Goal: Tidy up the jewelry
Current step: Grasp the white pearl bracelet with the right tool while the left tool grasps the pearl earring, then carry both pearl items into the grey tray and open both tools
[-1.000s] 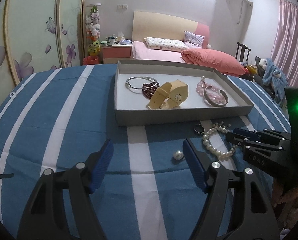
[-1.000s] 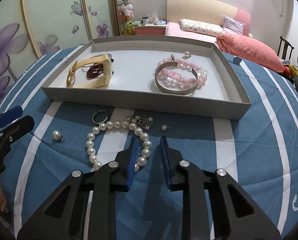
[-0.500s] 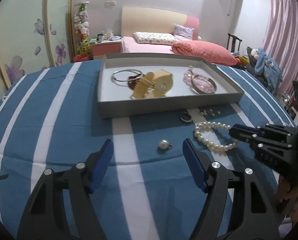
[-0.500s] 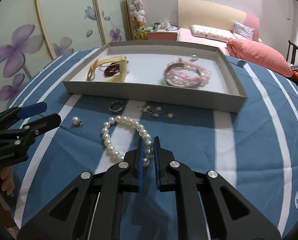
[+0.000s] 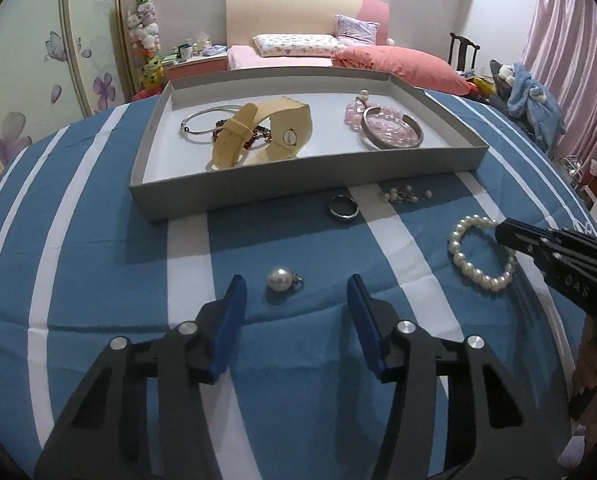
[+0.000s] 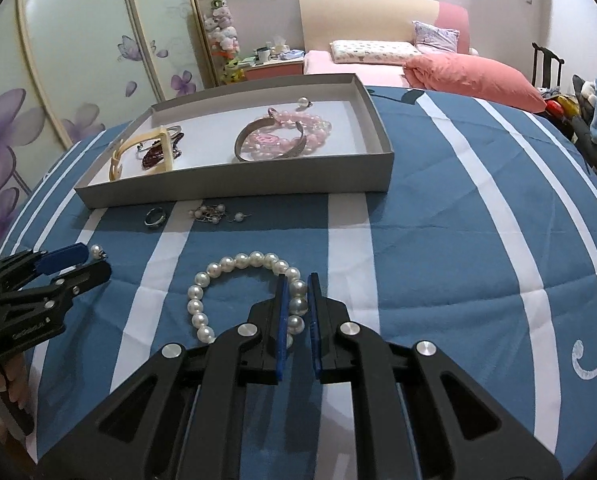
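Note:
A white pearl bracelet (image 6: 234, 284) lies on the blue striped cloth; my right gripper (image 6: 297, 284) is shut on its right side. The bracelet (image 5: 478, 254) and right gripper (image 5: 502, 232) also show in the left wrist view. My left gripper (image 5: 294, 292) is open, its jaws standing either side of a single pearl pendant (image 5: 279, 279), just short of it. A grey tray (image 5: 298, 188) holds a cream watch (image 5: 258, 136), a thin silver bangle (image 5: 202, 124), a pink bead bracelet and silver cuff (image 5: 390, 130). The tray (image 6: 234, 184) also shows in the right wrist view.
A silver ring (image 5: 343, 207) and a small pearl earring cluster (image 5: 404, 194) lie on the cloth just in front of the tray. A bed with pink bedding (image 5: 394, 66) stands behind the table, a wardrobe with purple flowers (image 6: 78, 60) to the left.
My right gripper has closed on the pearl bracelet and drawn it back from the tray. My left gripper has moved in toward the single pearl pendant, still open.

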